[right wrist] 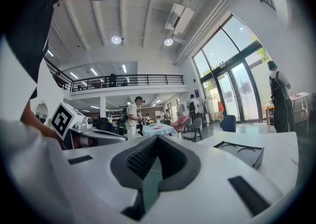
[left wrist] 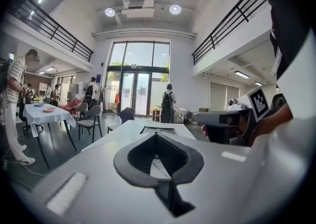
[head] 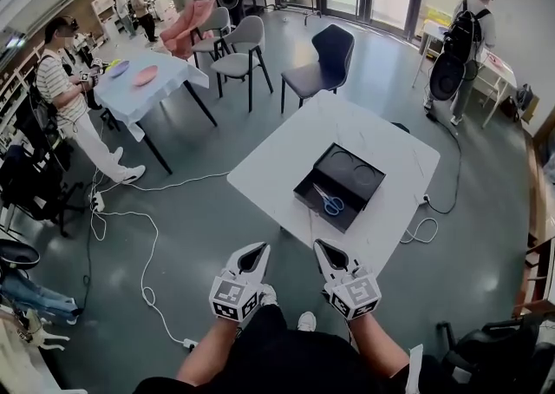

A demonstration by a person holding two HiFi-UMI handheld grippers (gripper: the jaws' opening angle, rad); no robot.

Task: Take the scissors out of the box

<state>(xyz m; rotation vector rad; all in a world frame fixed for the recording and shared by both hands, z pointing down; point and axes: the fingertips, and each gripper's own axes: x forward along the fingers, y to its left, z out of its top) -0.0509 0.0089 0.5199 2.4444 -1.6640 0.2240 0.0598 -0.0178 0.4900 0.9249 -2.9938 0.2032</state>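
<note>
Before the surface (head: 277,158), my left claw (head: 263,247) and right claw (head: 319,245) are both closed, empty; unless one opens, it may shove the scissors (head: 329,202) inside the box (head: 301,190)

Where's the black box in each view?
Head view: black box right of centre, on the table's middle.
Left gripper view: centre of the picture, a low dark slab far across the tabletop.
Right gripper view: lower right, on the tabletop.
Shared landmark: the white table under it.
</note>
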